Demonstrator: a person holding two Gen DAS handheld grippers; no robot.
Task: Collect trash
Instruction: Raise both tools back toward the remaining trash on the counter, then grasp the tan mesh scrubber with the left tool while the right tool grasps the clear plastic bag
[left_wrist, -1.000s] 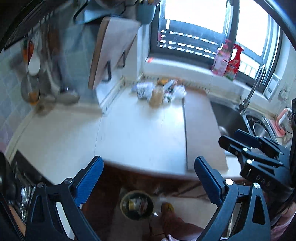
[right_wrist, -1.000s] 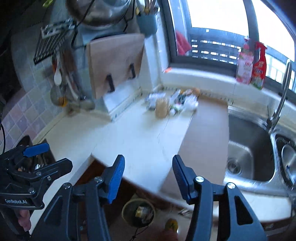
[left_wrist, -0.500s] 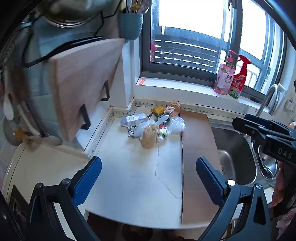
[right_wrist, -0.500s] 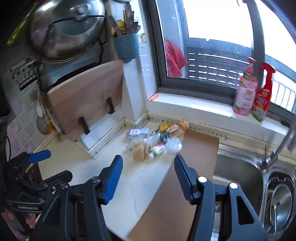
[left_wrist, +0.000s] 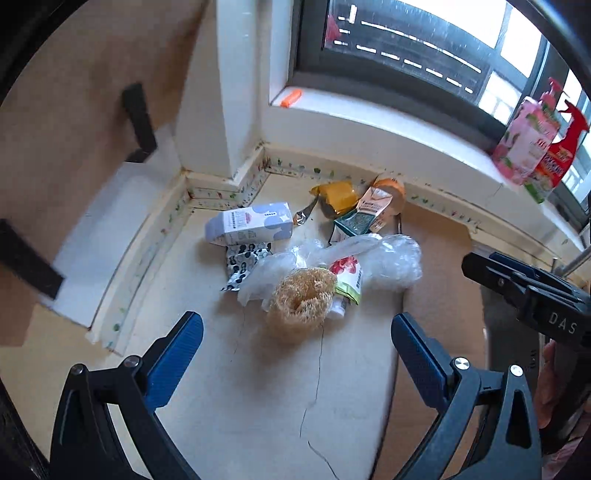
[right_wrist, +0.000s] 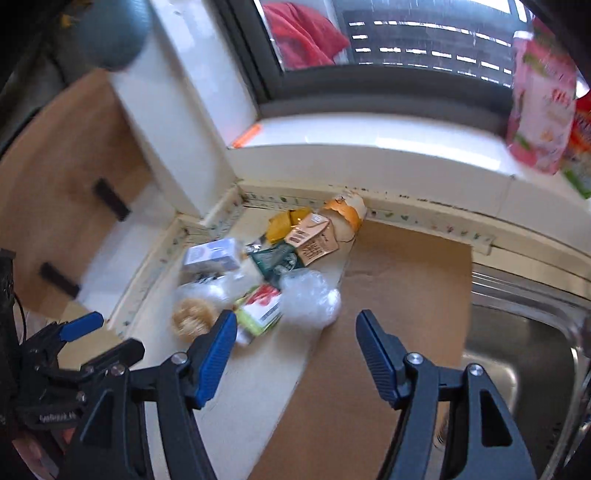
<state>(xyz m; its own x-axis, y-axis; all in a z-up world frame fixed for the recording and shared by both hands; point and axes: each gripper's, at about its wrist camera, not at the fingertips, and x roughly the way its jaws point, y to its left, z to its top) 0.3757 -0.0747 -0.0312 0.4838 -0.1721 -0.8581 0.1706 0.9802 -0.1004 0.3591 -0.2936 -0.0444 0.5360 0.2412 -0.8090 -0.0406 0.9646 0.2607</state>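
A pile of trash lies in the counter's back corner. It holds a straw-coloured scrubber, a white carton, a crumpled clear plastic bag, a red-and-green packet, a yellow wrapper and an orange-capped item. My left gripper is open and empty, just short of the scrubber. My right gripper is open and empty, just short of the plastic bag and packet. The scrubber shows to its left.
A brown board lies on the counter right of the pile, and a steel sink lies beyond it. A wooden cutting board leans on the left wall. Pink and red bottles stand on the window sill.
Both grippers have moved forward over the counter toward the trash pile, which now looks much larger and closer. Both stay open.
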